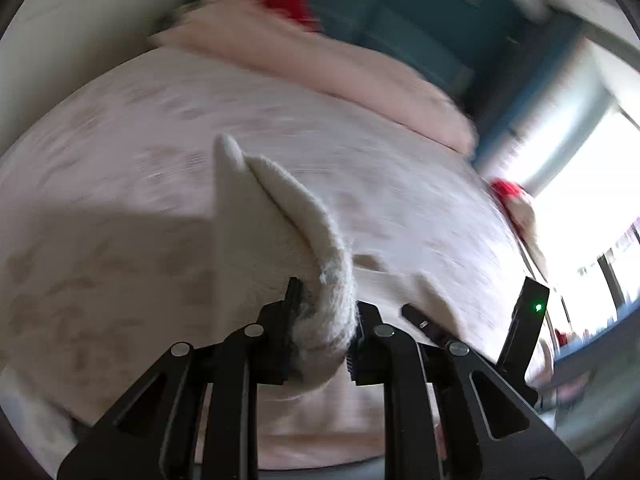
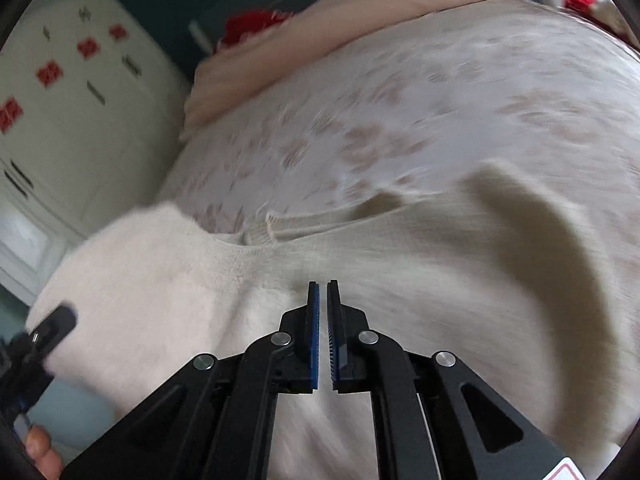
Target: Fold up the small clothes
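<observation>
A cream knitted sweater [image 2: 400,264] lies spread on the bed, its ribbed neckline [image 2: 276,228] toward the far side. My left gripper [image 1: 324,320] is shut on a bunched fold of the sweater [image 1: 280,208] and holds it lifted above the bed. My right gripper [image 2: 323,292] is shut, with nothing between its blue pads, and hovers just over the sweater's middle. The left gripper's finger also shows at the sweater's left edge in the right wrist view [image 2: 52,330]. Both views are blurred by motion.
The bed has a pale flowered sheet [image 1: 360,152]. A pink folded quilt [image 1: 320,68] with something red [image 1: 288,4] lies at its far end. White cupboards with red stickers [image 2: 52,92] stand to the left. A bright window [image 1: 592,184] is to the right.
</observation>
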Demonstrator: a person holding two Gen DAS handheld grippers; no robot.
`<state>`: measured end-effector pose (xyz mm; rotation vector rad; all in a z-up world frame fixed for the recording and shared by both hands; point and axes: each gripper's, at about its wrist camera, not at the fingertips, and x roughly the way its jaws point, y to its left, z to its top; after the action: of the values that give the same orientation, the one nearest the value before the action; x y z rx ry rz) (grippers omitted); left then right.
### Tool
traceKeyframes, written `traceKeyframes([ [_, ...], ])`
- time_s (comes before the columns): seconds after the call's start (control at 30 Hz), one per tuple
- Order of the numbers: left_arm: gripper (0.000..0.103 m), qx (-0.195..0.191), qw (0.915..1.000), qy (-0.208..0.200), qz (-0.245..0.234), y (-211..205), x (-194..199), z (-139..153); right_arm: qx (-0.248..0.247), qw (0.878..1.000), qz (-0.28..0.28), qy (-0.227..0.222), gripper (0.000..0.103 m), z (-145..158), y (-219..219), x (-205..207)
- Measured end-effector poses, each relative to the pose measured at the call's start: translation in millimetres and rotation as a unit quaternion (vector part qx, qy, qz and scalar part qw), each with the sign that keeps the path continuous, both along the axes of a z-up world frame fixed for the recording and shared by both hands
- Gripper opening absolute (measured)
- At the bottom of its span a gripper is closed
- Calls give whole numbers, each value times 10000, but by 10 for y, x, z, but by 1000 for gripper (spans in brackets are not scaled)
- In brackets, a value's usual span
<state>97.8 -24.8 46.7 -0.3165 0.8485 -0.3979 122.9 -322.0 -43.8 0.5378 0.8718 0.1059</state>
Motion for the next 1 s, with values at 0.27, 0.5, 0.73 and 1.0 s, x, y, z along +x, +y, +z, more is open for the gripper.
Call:
traceKeyframes([
  [0.27, 45, 836, 9861, 259, -1410, -1295, -622, -611, 208, 9988, -437, 44, 62, 62, -711, -774],
  [0.5, 84, 1789, 9800, -128, -858, -587, -1024, -831, 1106, 9933, 6, 340, 81, -220, -454, -601],
  [0.73, 84, 1929, 9805, 203, -332, -146, -865, -1088, 1311, 9839, 632, 1033, 76, -585, 239, -206],
  [1.0, 53, 1698, 9831, 293, -623, -224, -738, -1106, 410, 9936, 794, -687, 19, 748, 115, -326],
])
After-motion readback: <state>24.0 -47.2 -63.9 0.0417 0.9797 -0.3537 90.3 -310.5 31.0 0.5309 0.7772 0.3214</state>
